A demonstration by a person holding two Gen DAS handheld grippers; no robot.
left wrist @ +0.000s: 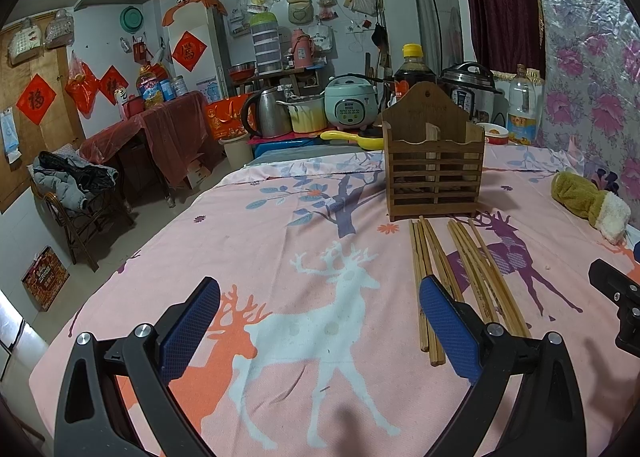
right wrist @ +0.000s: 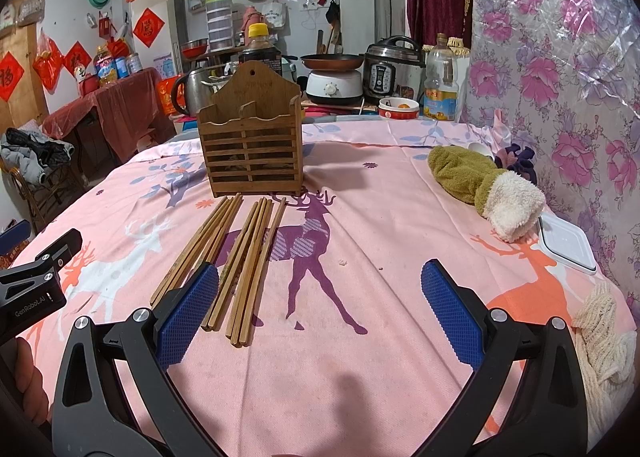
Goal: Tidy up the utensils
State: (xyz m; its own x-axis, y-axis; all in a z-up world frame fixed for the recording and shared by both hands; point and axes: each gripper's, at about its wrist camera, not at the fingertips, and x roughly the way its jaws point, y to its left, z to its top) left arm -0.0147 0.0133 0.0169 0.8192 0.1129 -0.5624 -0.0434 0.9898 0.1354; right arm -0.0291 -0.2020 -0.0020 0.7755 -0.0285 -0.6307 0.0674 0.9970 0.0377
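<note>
The chopsticks (right wrist: 236,257) are lying loose in two bundles on the table (right wrist: 360,357), just before the wooden holder (right wrist: 252,145). Both the left tool (left wrist: 320,321) and the right tool (right wrist: 320,309) are hovering spread wide, gripping nothing. A pinch could be scattering those round sticks, or nudging the light holder over. Only the right view is showing the white lid (right wrist: 568,245); the left, a chair heaped with clothes (left wrist: 72,181).

chopsticks (right wrist: 236,257) before holder (right wrist: 252,145) | cloth (right wrist: 484,185) right of holder
</note>
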